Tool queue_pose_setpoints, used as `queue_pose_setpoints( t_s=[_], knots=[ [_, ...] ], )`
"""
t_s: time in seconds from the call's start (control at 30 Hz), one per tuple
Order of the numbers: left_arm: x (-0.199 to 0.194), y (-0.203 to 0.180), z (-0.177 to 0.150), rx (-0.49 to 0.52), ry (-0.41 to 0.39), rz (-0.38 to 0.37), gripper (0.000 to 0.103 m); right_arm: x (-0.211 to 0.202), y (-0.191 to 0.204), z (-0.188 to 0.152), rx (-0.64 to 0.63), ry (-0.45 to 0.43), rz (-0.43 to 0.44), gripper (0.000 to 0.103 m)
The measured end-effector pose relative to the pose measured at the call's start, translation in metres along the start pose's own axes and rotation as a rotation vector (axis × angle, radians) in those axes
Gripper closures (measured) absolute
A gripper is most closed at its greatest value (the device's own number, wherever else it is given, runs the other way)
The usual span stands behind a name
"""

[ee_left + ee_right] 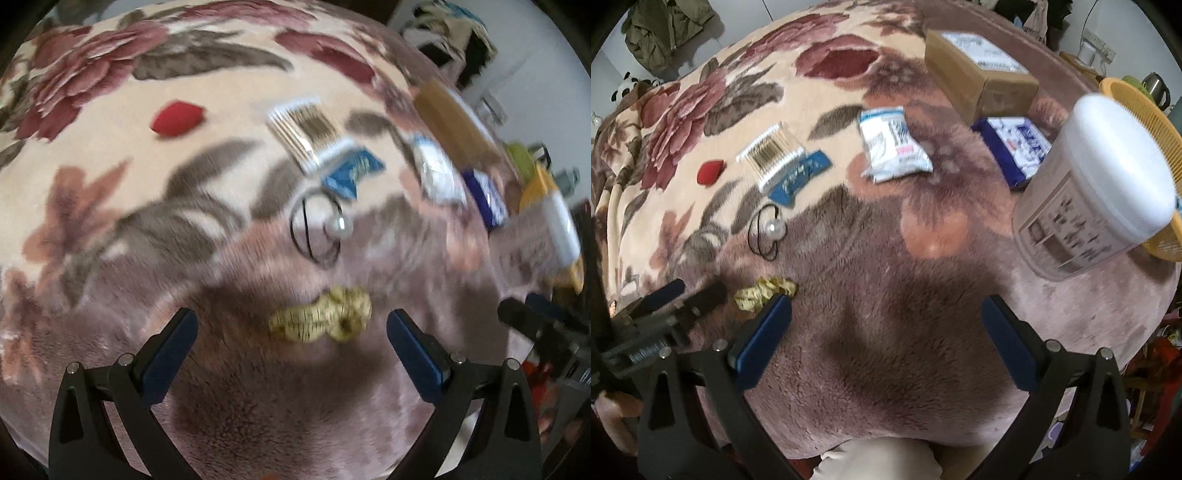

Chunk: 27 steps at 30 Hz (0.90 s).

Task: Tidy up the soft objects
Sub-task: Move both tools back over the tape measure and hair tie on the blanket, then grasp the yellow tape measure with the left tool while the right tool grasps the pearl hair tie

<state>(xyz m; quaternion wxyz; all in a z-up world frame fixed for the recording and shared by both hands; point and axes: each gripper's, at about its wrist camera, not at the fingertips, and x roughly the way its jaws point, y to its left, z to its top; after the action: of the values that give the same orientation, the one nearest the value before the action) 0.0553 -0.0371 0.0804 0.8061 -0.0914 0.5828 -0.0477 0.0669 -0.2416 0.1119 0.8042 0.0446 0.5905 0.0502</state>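
Note:
A yellow patterned scrunchie lies on the floral blanket, just ahead of my open, empty left gripper. It also shows in the right wrist view, beside my left gripper. Beyond it lie a black hair tie with a pearl, a pack of cotton swabs, a blue packet and a red sponge. My right gripper is open and empty over bare blanket. A white tissue pack and a blue tissue pack lie farther back.
A white-lidded plastic jar stands at the right in front of a yellow basket. A cardboard box sits at the back. The right gripper's arm shows at the left view's right edge.

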Motion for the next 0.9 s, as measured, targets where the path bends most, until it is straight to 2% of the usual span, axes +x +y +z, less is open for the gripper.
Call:
queue_pose_setpoints(
  t_s=[0.1,0.2,0.47,0.5,0.53,0.6,0.7,0.77,0.83,0.9],
  knots=[
    [0.011,-0.007,-0.012,0.077,0.010,0.002,0.003,0.008,-0.001,-0.006,-0.001,0.020,0.000,0.000],
    [0.020,-0.016,-0.017,0.141,0.017,-0.002,0.011,0.015,-0.003,-0.008,0.005,0.035,0.003,0.000],
    [0.043,-0.031,-0.009,0.192,0.068,-0.025,0.024,0.026,-0.004,-0.009,0.004,0.053,0.010,0.000],
    [0.047,-0.033,-0.007,0.198,0.078,-0.023,0.033,0.028,-0.003,-0.009,0.002,0.057,0.012,0.000],
    [0.051,-0.035,-0.006,0.204,0.087,-0.021,0.054,0.030,-0.003,-0.009,0.000,0.060,0.013,0.000],
    [0.059,-0.035,-0.005,0.209,0.115,-0.038,0.075,0.033,-0.002,-0.009,-0.003,0.067,0.015,0.000],
    [0.057,-0.027,-0.003,0.167,0.103,-0.074,0.079,0.038,-0.001,-0.008,-0.007,0.077,0.016,0.000],
    [0.051,-0.019,-0.001,0.136,0.075,-0.071,0.079,0.041,0.000,-0.007,-0.009,0.081,0.017,0.000],
    [0.042,-0.008,0.001,0.093,0.046,-0.074,0.086,0.044,0.002,-0.005,-0.012,0.084,0.017,0.000],
    [0.030,0.007,0.004,0.049,0.014,-0.060,0.088,0.047,0.004,-0.003,-0.017,0.086,0.021,0.000]
  ],
)
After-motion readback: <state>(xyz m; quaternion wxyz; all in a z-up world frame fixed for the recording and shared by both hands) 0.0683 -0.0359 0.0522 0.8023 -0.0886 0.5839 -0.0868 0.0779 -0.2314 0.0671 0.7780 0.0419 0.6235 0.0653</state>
